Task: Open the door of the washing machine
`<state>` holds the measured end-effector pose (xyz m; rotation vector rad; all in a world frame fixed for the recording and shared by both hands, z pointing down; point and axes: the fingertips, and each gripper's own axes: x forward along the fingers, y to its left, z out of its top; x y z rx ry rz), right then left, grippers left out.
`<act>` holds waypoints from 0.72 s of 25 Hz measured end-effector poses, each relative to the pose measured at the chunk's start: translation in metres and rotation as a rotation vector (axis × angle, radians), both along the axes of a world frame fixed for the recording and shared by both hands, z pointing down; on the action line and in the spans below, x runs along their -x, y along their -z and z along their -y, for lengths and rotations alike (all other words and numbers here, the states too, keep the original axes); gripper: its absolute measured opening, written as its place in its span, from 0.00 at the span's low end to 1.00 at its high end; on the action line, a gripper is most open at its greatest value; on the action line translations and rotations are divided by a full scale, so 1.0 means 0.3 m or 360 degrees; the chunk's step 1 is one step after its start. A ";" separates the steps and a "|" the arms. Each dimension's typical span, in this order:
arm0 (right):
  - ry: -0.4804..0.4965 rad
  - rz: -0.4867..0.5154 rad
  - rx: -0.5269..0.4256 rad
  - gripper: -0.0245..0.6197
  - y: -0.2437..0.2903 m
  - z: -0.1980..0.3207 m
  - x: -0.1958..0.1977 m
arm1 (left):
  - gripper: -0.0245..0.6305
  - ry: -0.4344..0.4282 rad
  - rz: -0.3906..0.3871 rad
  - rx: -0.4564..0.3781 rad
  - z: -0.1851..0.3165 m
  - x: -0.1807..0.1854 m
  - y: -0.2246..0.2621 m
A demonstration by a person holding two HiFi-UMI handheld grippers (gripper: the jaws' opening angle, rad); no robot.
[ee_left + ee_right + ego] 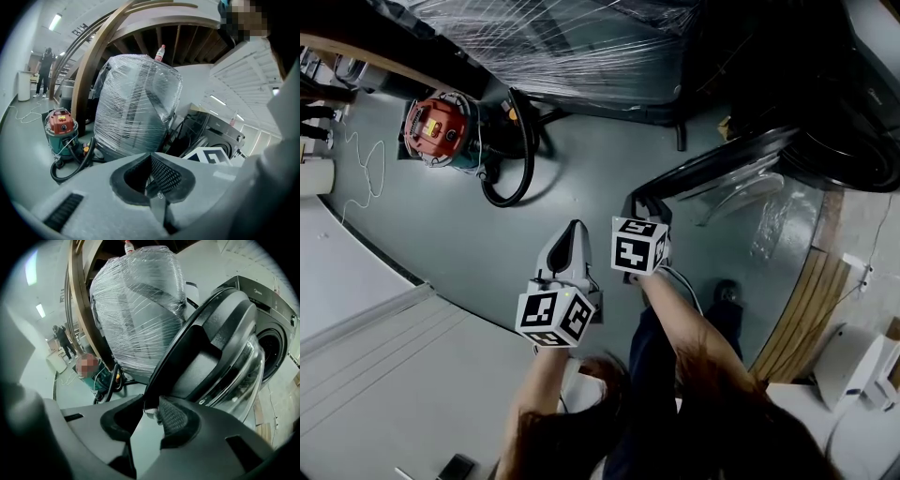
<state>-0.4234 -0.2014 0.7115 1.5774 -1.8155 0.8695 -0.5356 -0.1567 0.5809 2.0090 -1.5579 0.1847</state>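
Note:
The dark washing machine (853, 112) stands at the upper right, and its round glass door (712, 169) is swung out over the floor. In the right gripper view the door (211, 352) fills the middle, with the drum opening (274, 350) behind it. My right gripper (150, 416) has the door's black lower rim between its pads and is shut on it; in the head view it (642, 211) meets the door's free edge. My left gripper (575, 228) hovers just left of it, shut and empty (151, 180). It points toward the machine (225, 140).
A large bundle wrapped in plastic film (581, 47) stands left of the machine. A red and green vacuum cleaner (436, 129) with a looped black hose (511, 150) sits on the floor farther left. Wooden planks (802, 309) lie at right. A person (46, 70) stands far off.

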 end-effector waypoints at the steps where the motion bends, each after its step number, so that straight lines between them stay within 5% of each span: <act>1: 0.0002 -0.0002 0.0000 0.19 -0.002 0.008 0.005 | 0.06 0.0002 0.0000 0.0002 0.000 0.005 -0.004; 18: 0.0077 -0.0068 -0.0065 0.17 0.002 0.132 0.053 | 0.06 0.0054 0.0001 0.0031 -0.021 0.059 -0.034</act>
